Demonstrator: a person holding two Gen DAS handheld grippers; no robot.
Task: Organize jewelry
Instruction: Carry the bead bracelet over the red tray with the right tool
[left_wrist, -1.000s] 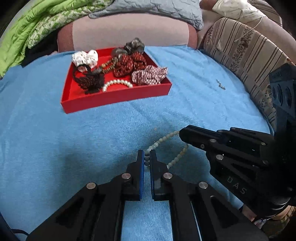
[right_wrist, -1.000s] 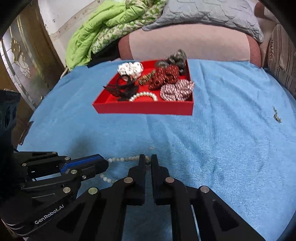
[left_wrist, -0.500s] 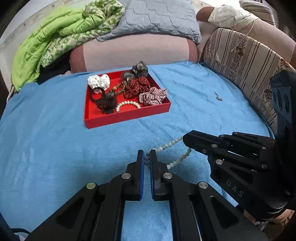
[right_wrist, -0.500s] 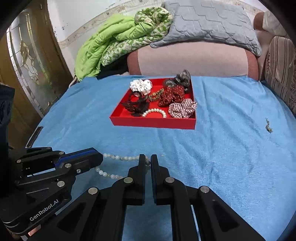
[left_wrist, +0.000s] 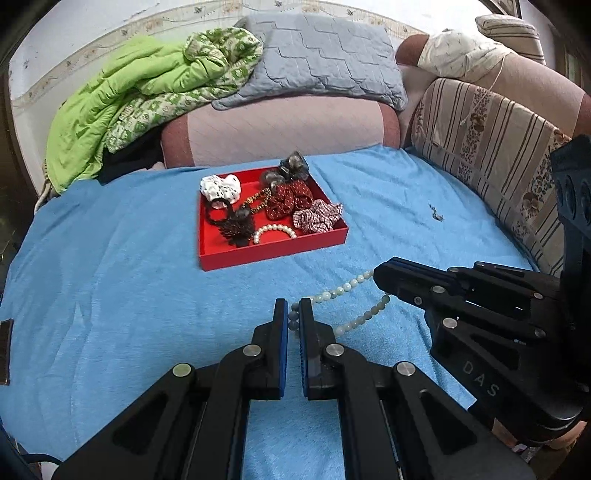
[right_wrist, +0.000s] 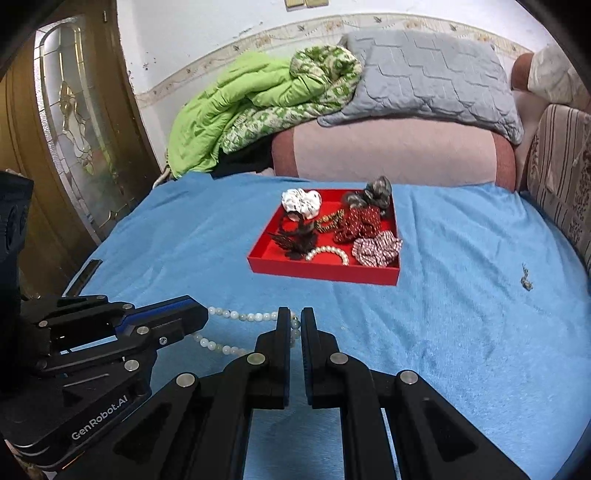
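A string of pale green beads (left_wrist: 341, 290) hangs stretched between my two grippers above the blue cloth (left_wrist: 110, 295). My left gripper (left_wrist: 293, 314) is shut on one end of it. At the other end my right gripper (right_wrist: 295, 321) is shut on the string (right_wrist: 240, 316). The right gripper (left_wrist: 380, 275) shows at the right of the left wrist view, and the left gripper (right_wrist: 201, 317) at the left of the right wrist view. Beyond them a red tray (left_wrist: 273, 251) holds scrunchies, a black hair clip and a pearl bracelet (left_wrist: 275, 230).
A small dark trinket (left_wrist: 436, 214) lies on the cloth right of the tray. Behind the cloth are a pink cushion (left_wrist: 288, 129), a green quilt (left_wrist: 122, 92) and a grey pillow (left_wrist: 325, 59). A striped cushion (left_wrist: 491, 147) borders the right side, a wooden door (right_wrist: 66, 129) the left.
Both grippers have risen together with the bead string held between them. The tray now looks smaller and farther off, and more of the cushions and wall shows.
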